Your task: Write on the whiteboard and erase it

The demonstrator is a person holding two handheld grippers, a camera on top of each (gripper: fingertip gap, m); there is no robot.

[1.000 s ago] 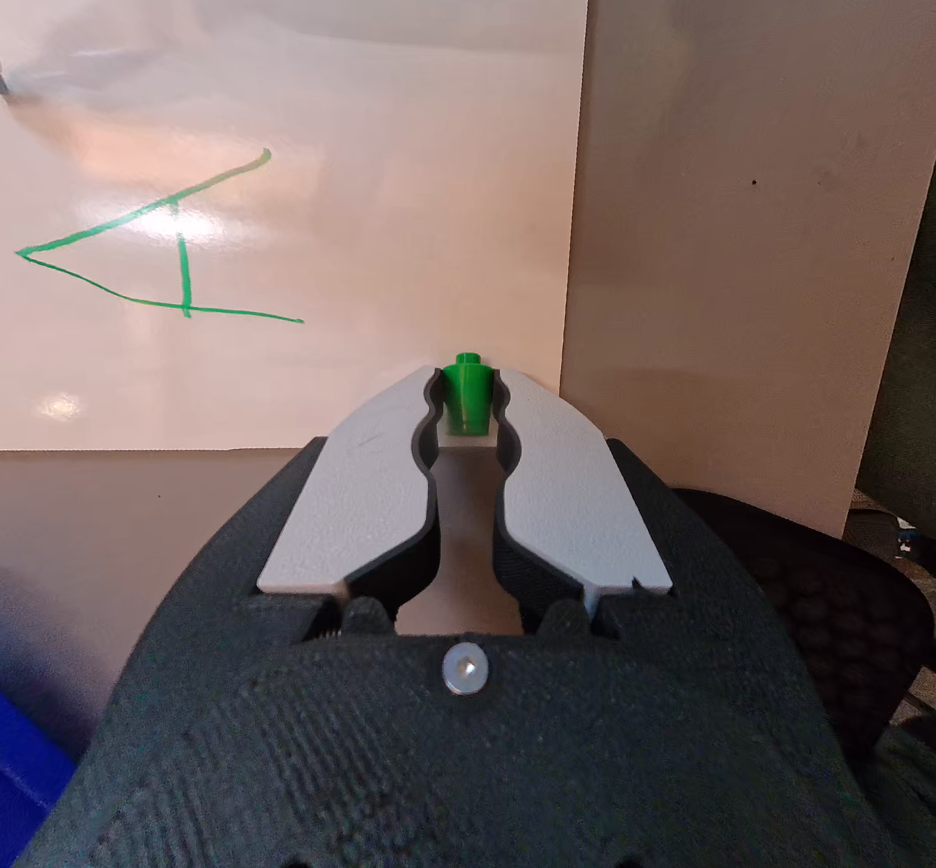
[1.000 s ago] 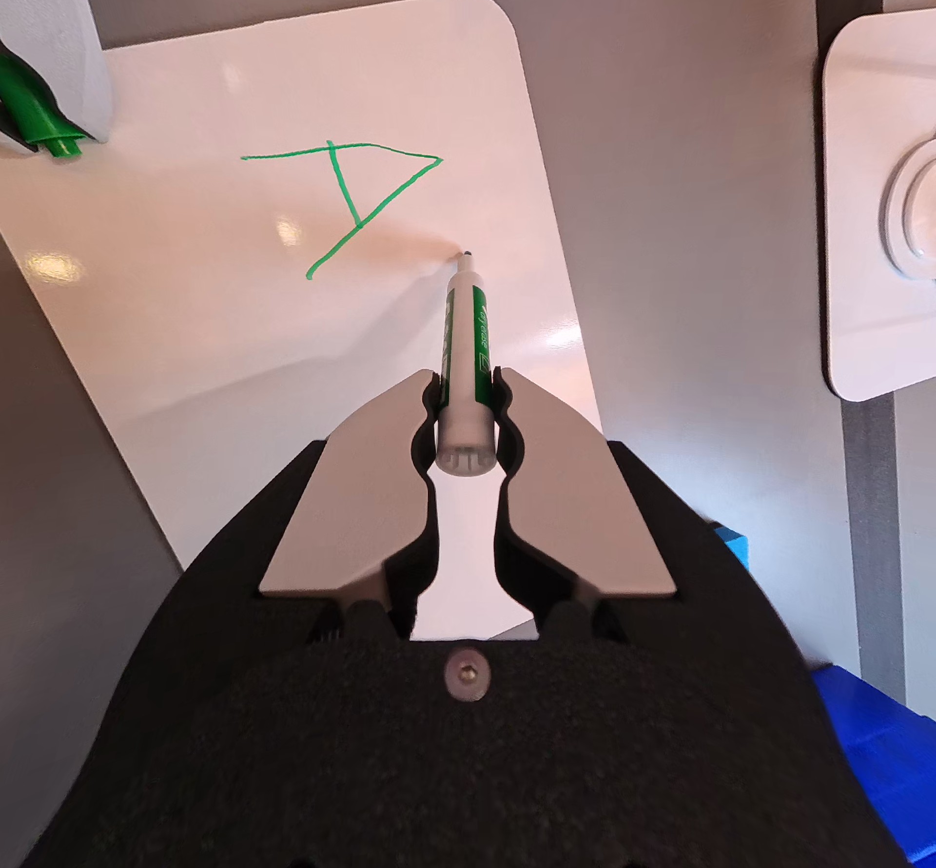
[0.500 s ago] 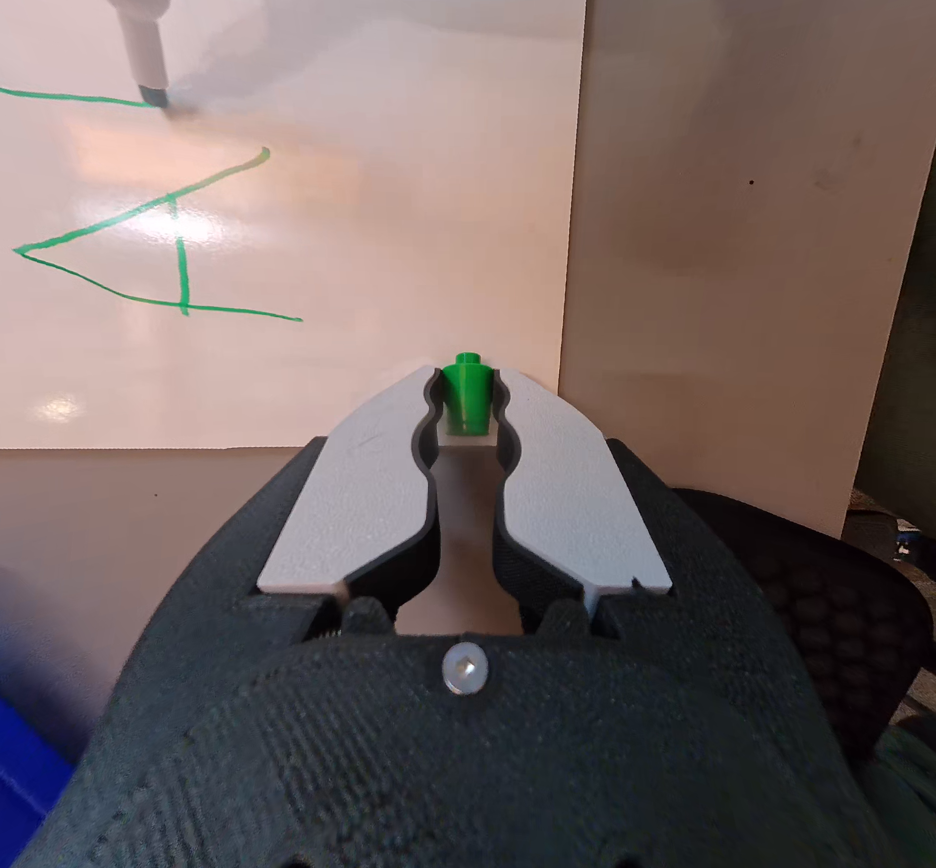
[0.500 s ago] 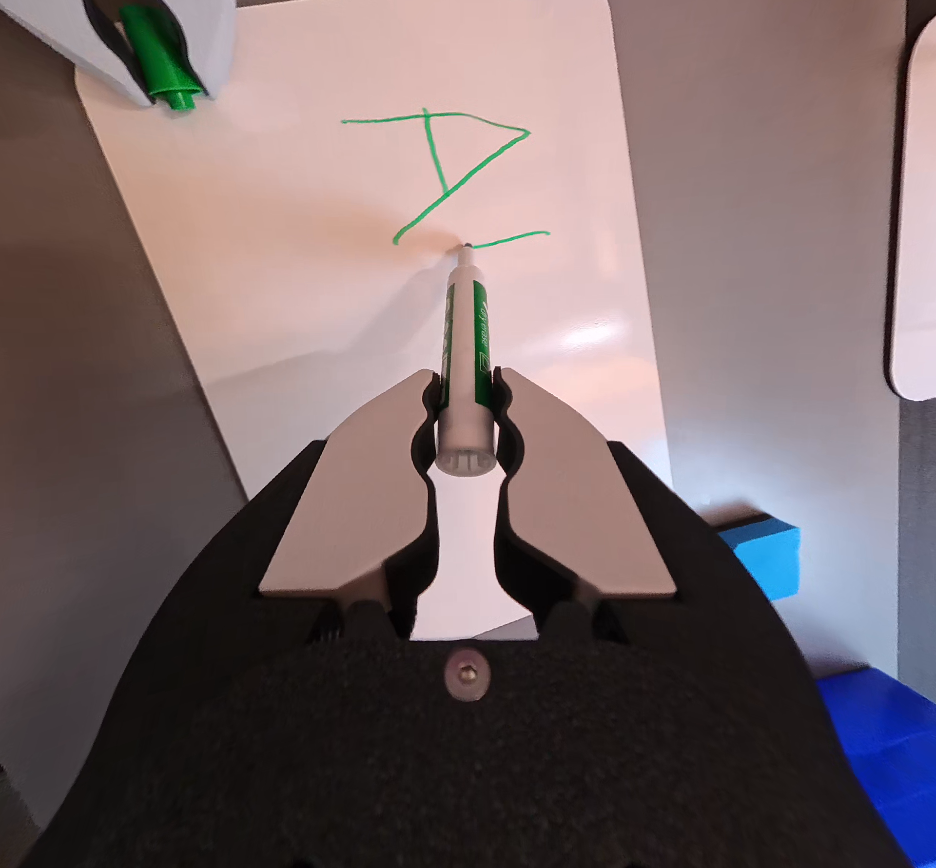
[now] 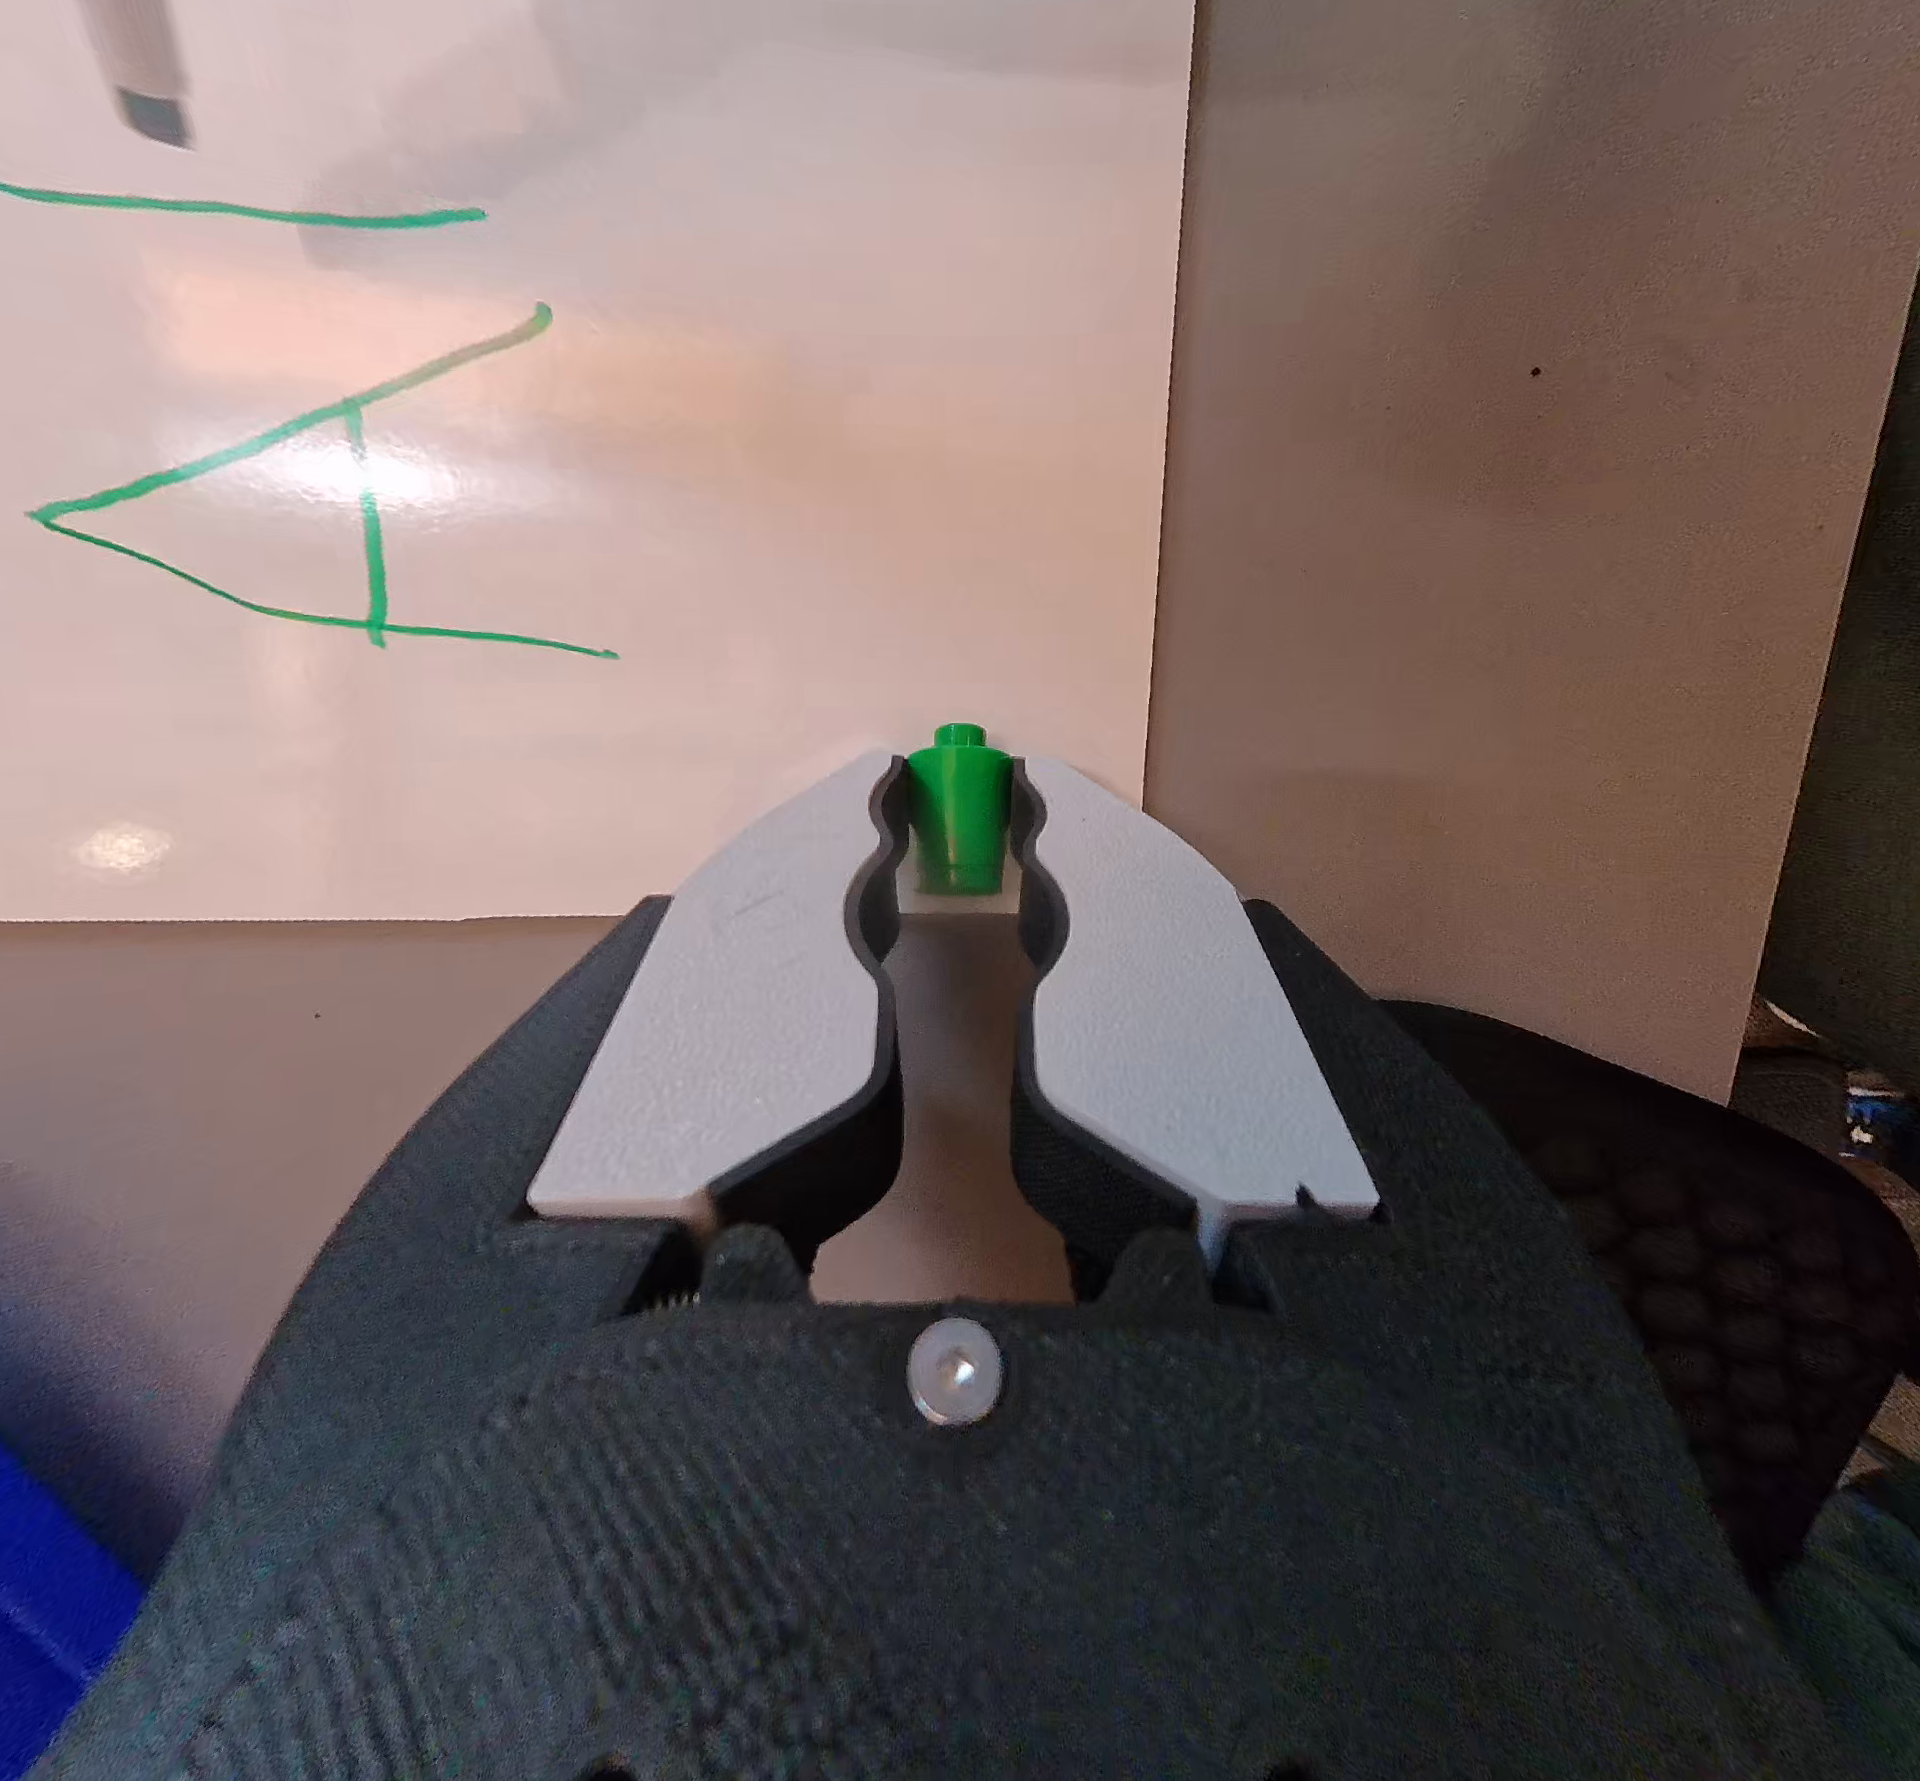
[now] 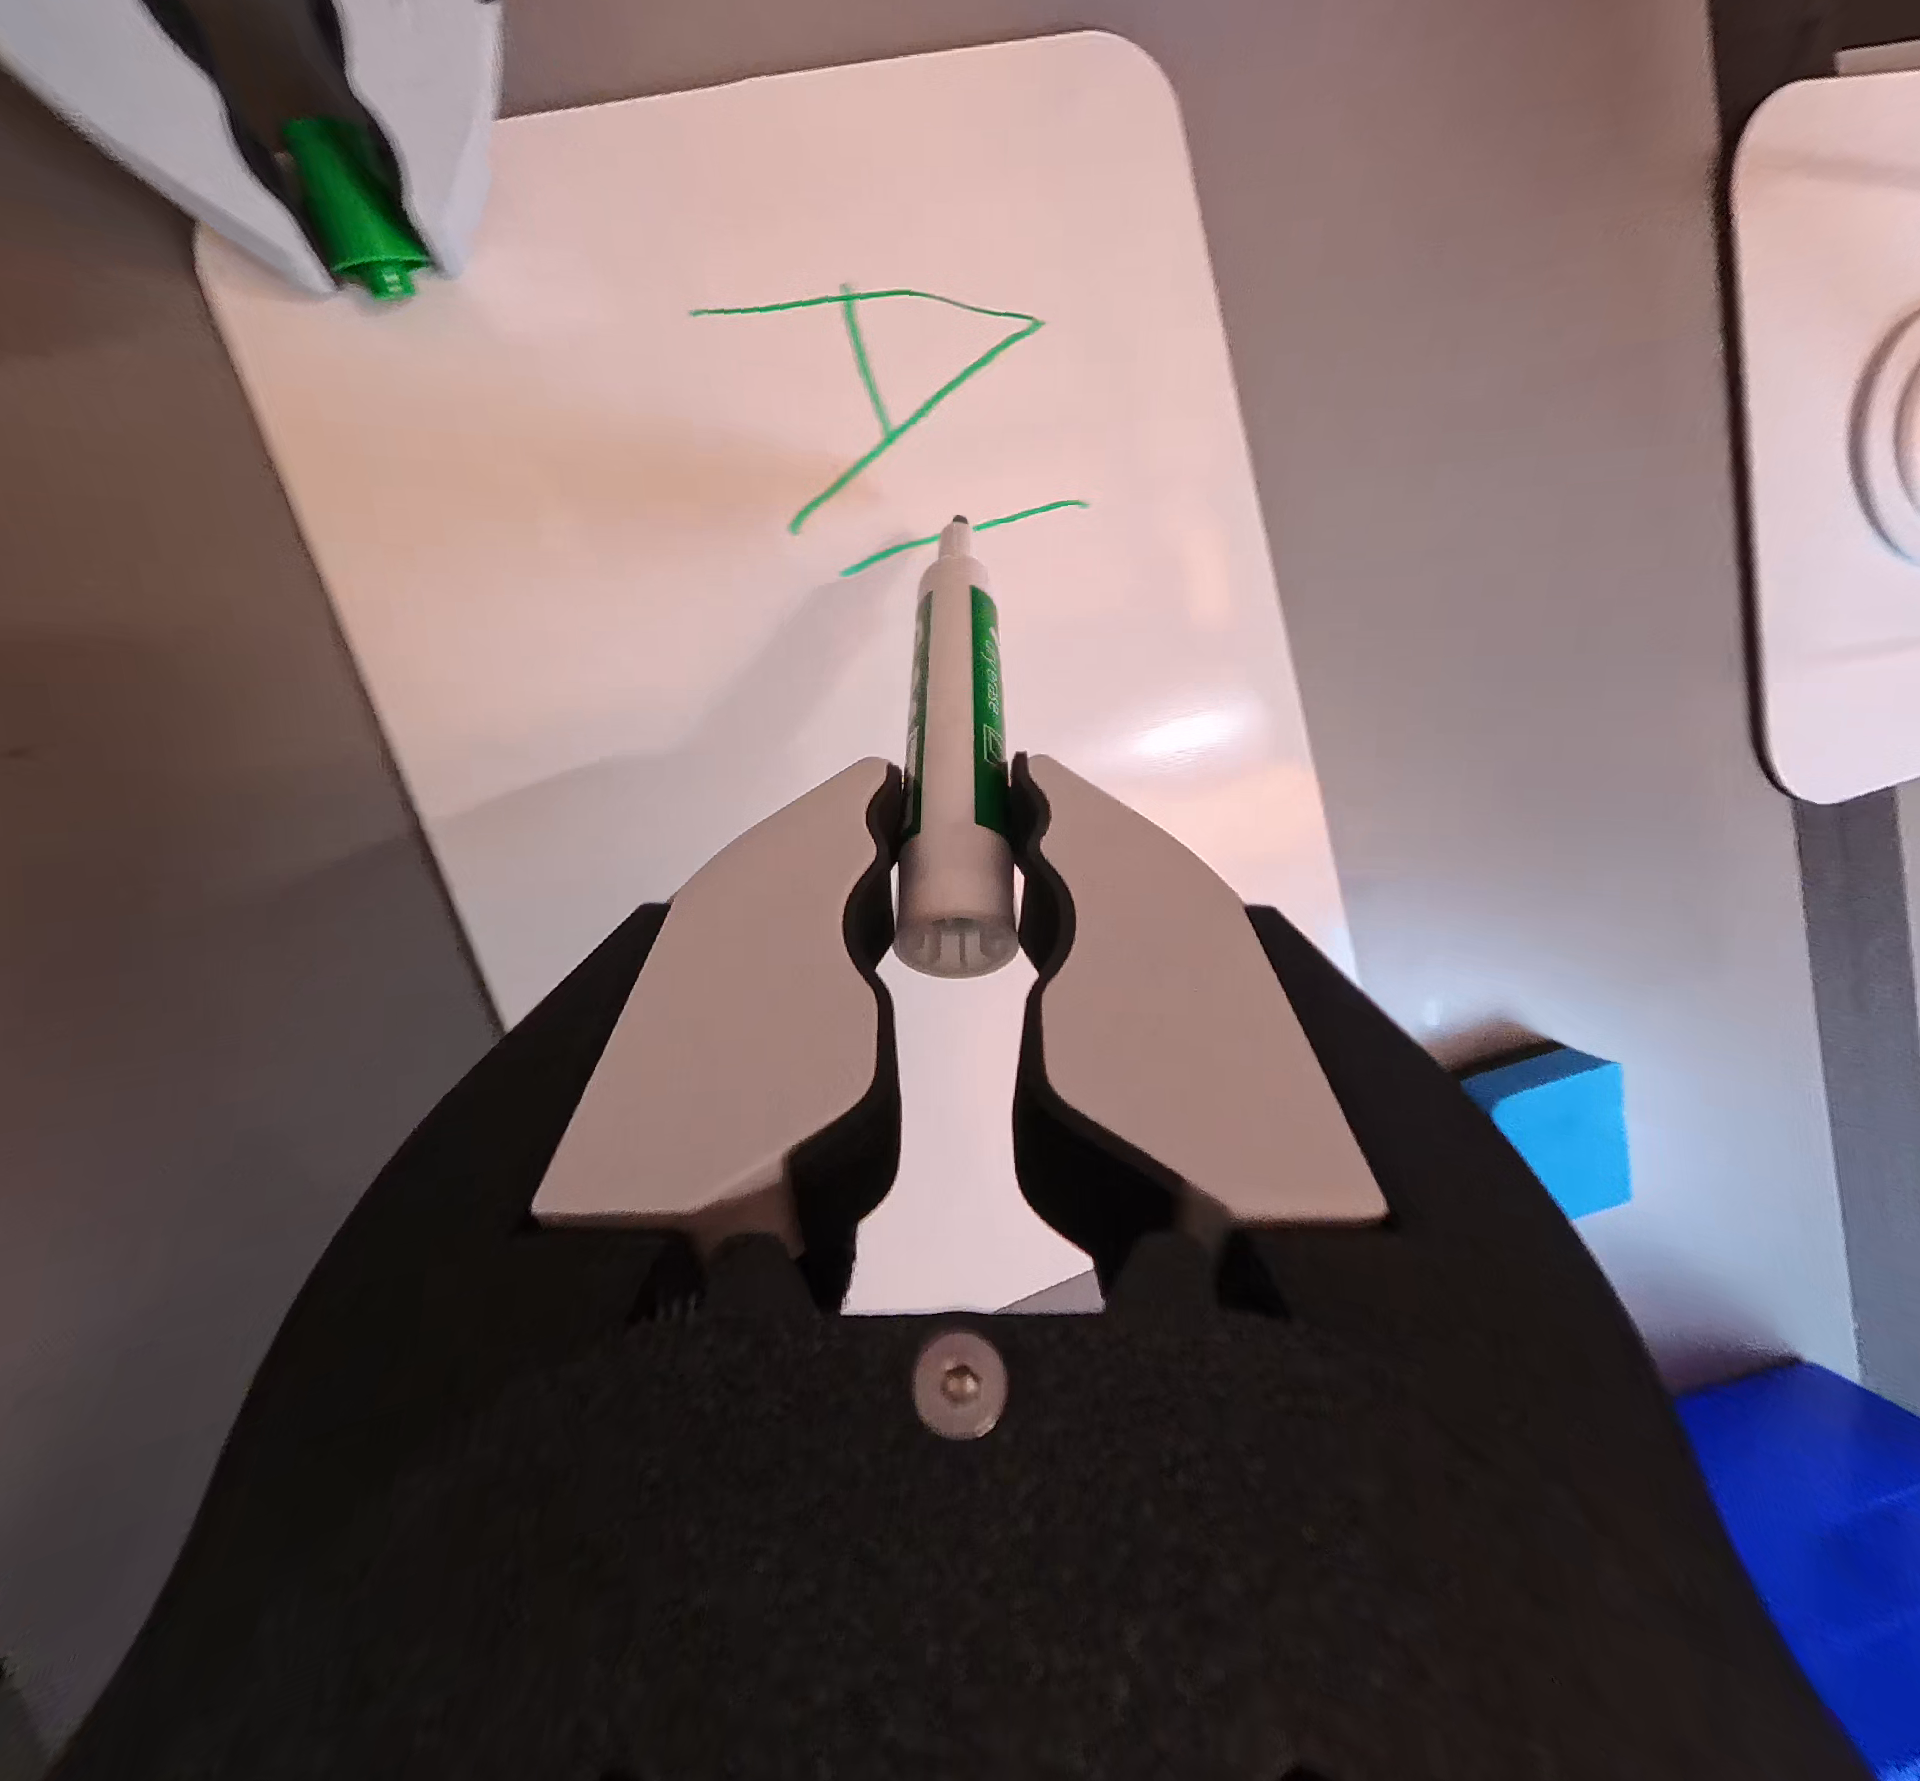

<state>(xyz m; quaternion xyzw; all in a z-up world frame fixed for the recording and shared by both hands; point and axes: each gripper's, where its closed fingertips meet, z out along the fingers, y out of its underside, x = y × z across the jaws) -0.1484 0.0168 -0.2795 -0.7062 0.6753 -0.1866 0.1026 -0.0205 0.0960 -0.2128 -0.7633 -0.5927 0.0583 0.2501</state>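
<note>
Surface: we see a matte grey-brown tabletop (image 5: 260,1108), speckled with a few dark dots.
Right edge: we find a dark mesh chair back (image 5: 1714,1316) beyond the table's edge.
Far side: we note a white moulded panel (image 6: 1829,443) with raised rings, beside a dark strip.
Corner: we see a blue bin (image 6: 1808,1565) at lower right.
Light: we see warm, soft glare.

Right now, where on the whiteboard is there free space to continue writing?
The whiteboard is bare between the green marks and its left edge, also below the marker. It is crowded at the far-left corner, under the left gripper holding the cap.
</note>
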